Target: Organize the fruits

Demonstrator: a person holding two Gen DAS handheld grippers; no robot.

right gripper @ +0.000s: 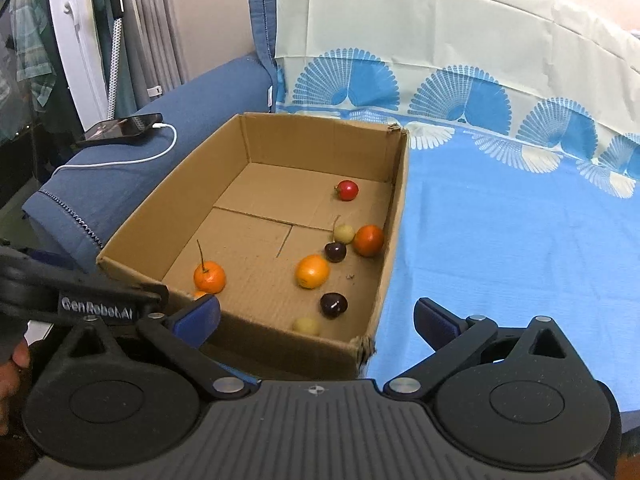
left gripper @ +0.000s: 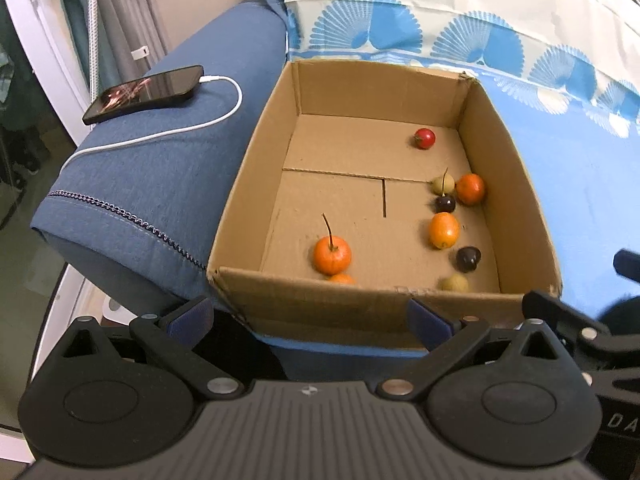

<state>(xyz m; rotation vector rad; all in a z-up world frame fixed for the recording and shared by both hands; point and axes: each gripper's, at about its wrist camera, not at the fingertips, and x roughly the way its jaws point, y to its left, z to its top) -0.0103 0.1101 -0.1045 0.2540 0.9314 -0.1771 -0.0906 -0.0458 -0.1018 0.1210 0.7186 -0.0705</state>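
An open cardboard box [left gripper: 248, 184] [right gripper: 140, 236] sits on a blue patterned sheet. Inside lie several small fruits: a stemmed orange one [left gripper: 332, 255] [right gripper: 209, 277], an oval orange one [left gripper: 444, 231] [right gripper: 312, 271], a red one [left gripper: 425, 138] [right gripper: 347, 190], two dark cherries [left gripper: 469, 259] [right gripper: 333, 305], pale ones and a darker orange one [left gripper: 470, 188] [right gripper: 368, 240] by the right wall. My left gripper [left gripper: 310, 320] stands open and empty before the box's near wall. My right gripper [right gripper: 316, 320] is open and empty at the box's near right corner. Part of the left gripper [right gripper: 80, 300] shows at the left in the right wrist view.
A phone [left gripper: 144, 94] [right gripper: 120, 128] with a white charging cable [left gripper: 200, 124] lies on the blue sofa arm [left gripper: 140, 184] left of the box. The blue sheet [right gripper: 500, 260] spreads to the right of the box. Curtains and a white door stand at far left.
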